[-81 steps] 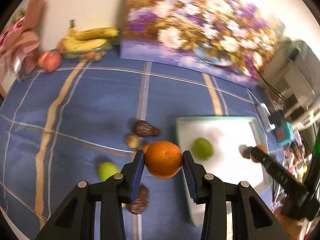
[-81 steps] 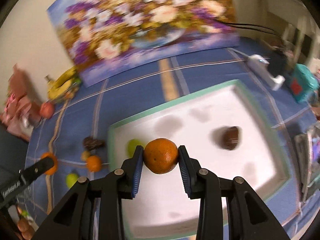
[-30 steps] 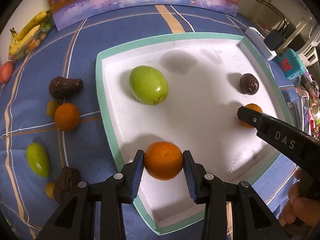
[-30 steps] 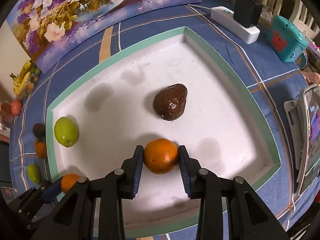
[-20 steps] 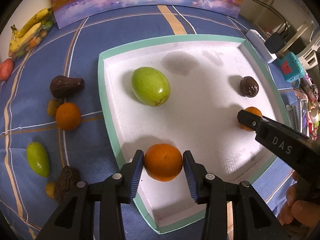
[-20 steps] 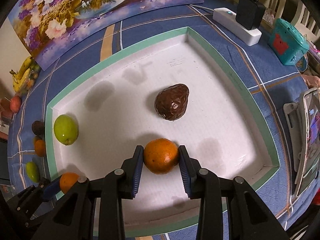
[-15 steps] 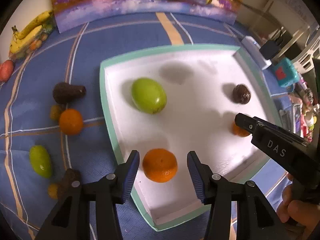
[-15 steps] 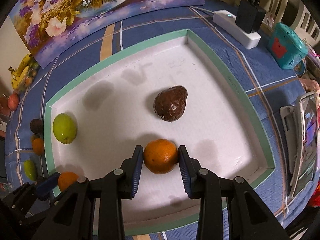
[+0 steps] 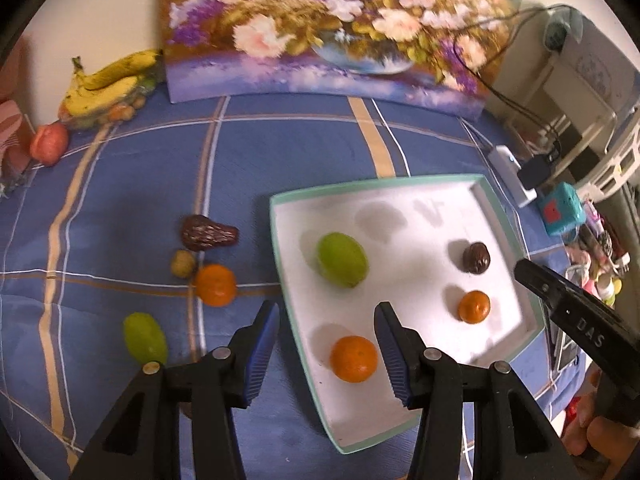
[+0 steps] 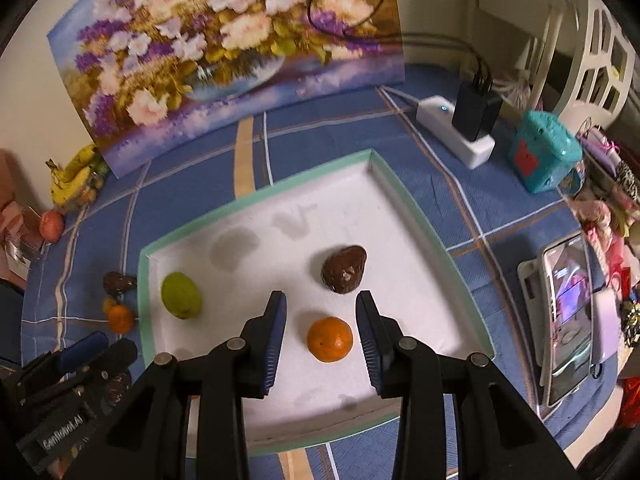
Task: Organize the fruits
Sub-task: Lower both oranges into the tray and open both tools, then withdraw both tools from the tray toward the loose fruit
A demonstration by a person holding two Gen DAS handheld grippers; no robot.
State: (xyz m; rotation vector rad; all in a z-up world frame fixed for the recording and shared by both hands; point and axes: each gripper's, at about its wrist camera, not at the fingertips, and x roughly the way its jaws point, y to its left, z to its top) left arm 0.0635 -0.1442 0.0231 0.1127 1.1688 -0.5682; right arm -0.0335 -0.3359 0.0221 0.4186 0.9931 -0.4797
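You are working over a blue checked cloth [image 9: 304, 160] with a flower painting [image 9: 332, 28] propped against the wall behind it. Your left gripper [image 9: 326, 344] is spread wide and holds nothing; an orange [image 9: 353, 359] lies in the near corner of the white tray [image 9: 280, 248], low between the fingers and close to the right one, touching neither. Your right gripper [image 10: 320, 338] is likewise open and empty, with a second orange [image 10: 330, 339] on the tray floor in the gap, nearer the right finger. Just beyond that orange sits a dark avocado [image 10: 345, 268], and toward the tray's left side a green fruit [image 10: 181, 295]. From the left view, outside the tray on the cloth lie a third orange [image 9: 215, 284], a small yellowish fruit [image 9: 183, 263], another dark avocado [image 9: 208, 233] and a second green fruit [image 9: 145, 338]. Bananas [image 9: 108, 80] and a reddish fruit [image 9: 49, 143] rest far off by the wall. A power strip [image 10: 456, 136] and teal box [image 10: 544, 152] stand right of the tray.
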